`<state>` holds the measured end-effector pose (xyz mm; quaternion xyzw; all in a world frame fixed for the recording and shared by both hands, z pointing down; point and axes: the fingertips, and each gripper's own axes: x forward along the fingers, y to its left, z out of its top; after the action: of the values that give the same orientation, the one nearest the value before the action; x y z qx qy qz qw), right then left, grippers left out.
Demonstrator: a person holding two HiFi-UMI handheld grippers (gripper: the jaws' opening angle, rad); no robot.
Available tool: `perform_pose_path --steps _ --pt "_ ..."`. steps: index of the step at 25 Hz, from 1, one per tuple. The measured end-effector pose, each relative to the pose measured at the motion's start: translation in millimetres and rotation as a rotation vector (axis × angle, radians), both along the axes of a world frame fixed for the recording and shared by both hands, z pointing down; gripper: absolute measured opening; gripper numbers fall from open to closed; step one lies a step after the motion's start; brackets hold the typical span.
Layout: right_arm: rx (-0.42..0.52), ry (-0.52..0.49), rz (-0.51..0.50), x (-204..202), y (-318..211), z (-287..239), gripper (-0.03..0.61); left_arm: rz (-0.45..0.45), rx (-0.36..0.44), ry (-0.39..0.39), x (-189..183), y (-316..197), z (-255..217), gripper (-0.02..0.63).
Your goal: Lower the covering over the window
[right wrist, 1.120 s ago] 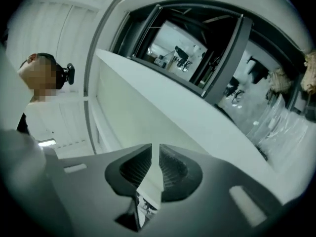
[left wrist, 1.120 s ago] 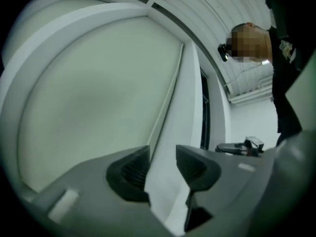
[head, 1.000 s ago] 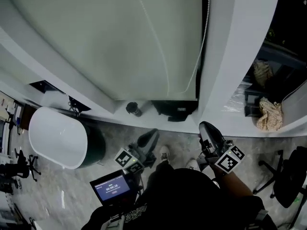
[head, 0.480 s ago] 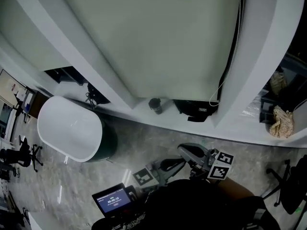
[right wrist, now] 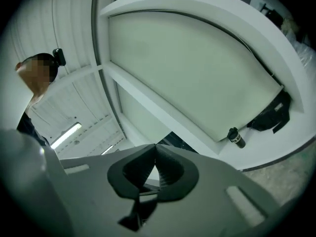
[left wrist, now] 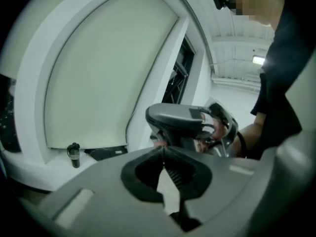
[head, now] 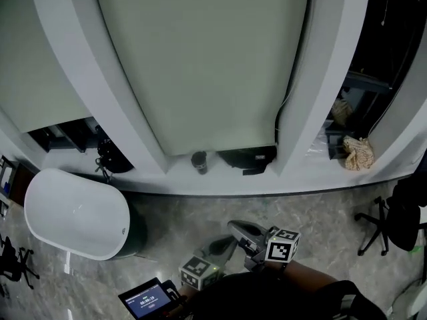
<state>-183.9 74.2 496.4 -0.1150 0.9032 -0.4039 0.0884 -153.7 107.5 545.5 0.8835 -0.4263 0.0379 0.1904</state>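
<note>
The left tool [left wrist: 163, 151] and the right tool [right wrist: 155, 147] were each pinched together, empty, well apart from the lowered blind [head: 200, 65].

The left gripper [left wrist: 163, 150] has a broad shell of grey plastic. Its two jaws carry black pads [left wrist: 140, 174], and the inner faces are ribbed. The right gripper [right wrist: 155, 145] has the same grey shell and the same black pads. Seen from the side, its body is dark grey and rounded, with a trigger loop behind. Each gripper bears a white cube with black square markers: the left cube [head: 199, 271] and the right cube [head: 282, 245]. The person wears a black top [head: 280, 300] with a short sleeve [left wrist: 277, 88]. A small black camera [right wrist: 59, 56] is on the head.
</note>
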Motion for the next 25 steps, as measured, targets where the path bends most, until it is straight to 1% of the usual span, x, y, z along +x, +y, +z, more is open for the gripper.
perform_pose_path --steps 4,7,10,12,13,14,17,18,19,22,25 --pt "0.033 0.034 0.036 9 27 -3 0.006 0.098 -0.020 -0.020 11 27 -2 -0.008" --pt "0.044 0.031 0.038 15 44 -8 0.006 0.157 -0.036 -0.068 18 44 -7 -0.011" --pt "0.077 0.021 0.044 30 61 -17 0.006 0.215 0.002 -0.083 35 59 -15 -0.012" --pt "0.103 0.030 0.060 48 72 -20 0.006 0.237 0.032 -0.103 54 71 -18 -0.012" --pt "0.110 0.033 0.073 60 78 -21 0.006 0.249 0.023 -0.093 66 78 -21 -0.012" --pt "0.114 0.035 0.088 72 85 -22 0.006 0.265 -0.003 -0.053 79 86 -23 -0.012" --pt "0.146 0.042 0.126 108 109 -26 0.006 0.302 -0.082 0.133 115 109 -30 -0.012" --pt "0.162 0.043 0.136 119 119 -27 0.006 0.304 -0.091 0.174 126 118 -32 -0.011" --pt "0.181 0.047 0.149 130 129 -28 0.006 0.303 -0.093 0.200 136 126 -32 -0.008" --pt "0.220 0.069 0.192 161 157 -26 0.008 0.293 -0.099 0.243 165 153 -30 -0.008" --pt "0.218 0.073 0.213 185 186 -22 0.008 0.289 -0.098 0.245 188 183 -27 -0.005"
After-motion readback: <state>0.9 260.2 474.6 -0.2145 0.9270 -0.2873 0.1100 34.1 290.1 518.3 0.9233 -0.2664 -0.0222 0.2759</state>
